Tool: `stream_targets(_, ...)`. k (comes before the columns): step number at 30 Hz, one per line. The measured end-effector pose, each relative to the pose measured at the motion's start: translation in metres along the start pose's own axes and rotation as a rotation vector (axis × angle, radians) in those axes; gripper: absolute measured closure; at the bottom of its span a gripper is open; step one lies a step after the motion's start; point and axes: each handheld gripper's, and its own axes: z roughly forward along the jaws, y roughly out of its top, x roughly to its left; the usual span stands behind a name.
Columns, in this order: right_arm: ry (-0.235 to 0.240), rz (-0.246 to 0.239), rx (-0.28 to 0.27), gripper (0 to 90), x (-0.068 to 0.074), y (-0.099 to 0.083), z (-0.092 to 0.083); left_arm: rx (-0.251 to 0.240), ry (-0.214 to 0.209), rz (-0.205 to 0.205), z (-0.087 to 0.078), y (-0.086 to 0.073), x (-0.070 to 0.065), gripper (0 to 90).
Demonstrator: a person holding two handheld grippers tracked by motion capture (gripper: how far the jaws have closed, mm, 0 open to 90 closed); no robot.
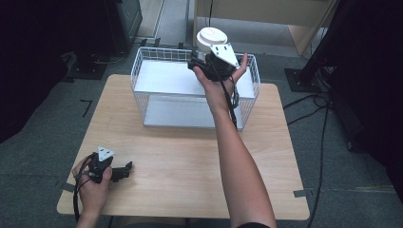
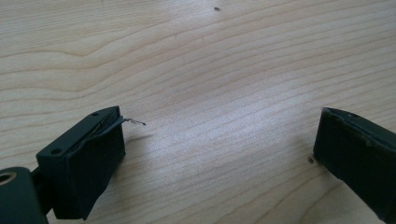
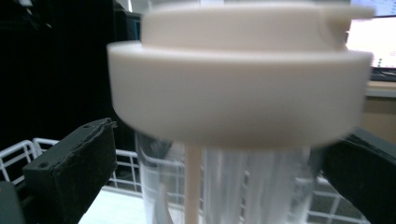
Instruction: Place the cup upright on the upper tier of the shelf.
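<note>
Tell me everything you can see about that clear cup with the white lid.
The cup has a clear, ribbed plastic-looking body, a wide stepped white lid and a pale straw inside. It stands upright over the far edge of the white wire basket, between the jaws of the right tongs. Whether the jaws press on it or its base rests on anything cannot be told.

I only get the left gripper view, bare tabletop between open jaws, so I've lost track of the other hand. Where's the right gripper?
Observer: The right gripper is at the white wire basket on the far side of the table, over its upper shelf.
Operator: Anything between its jaws?
Observer: A clear container with a white lid; the jaws flank it without visibly pressing it.
Operator: Where's my gripper sitting?
Observer: The left gripper rests by the near left corner.
</note>
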Motion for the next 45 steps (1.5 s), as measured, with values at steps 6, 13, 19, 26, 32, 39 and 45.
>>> stream_targets(6,0.009,0.019,0.022,0.0,-0.008,-0.012,-0.012,0.0,0.0,0.002,0.0,0.0,0.0,2.4)
stream_targets(13,0.028,0.014,0.027,0.0,-0.014,-0.026,-0.03,0.0,0.0,0.001,0.0,0.0,0.0,2.4)
stream_targets(19,0.037,-0.012,0.032,0.0,-0.019,-0.042,-0.049,-0.001,0.001,0.002,0.0,0.0,0.0,2.4)
stream_targets(26,0.038,-0.053,0.048,0.0,-0.025,-0.06,-0.068,-0.002,0.0,0.0,0.0,0.0,0.0,2.5)
stream_targets(32,0.039,-0.063,0.047,0.0,-0.034,-0.071,-0.089,0.0,0.0,0.002,0.0,0.0,0.0,2.4)
stream_targets(39,0.025,-0.092,0.051,0.0,-0.047,-0.092,-0.113,0.0,0.001,0.001,0.0,0.0,0.0,2.5)
stream_targets(45,0.007,-0.067,0.077,0.0,-0.063,-0.114,-0.135,0.0,0.001,0.003,0.0,0.0,0.0,2.4)
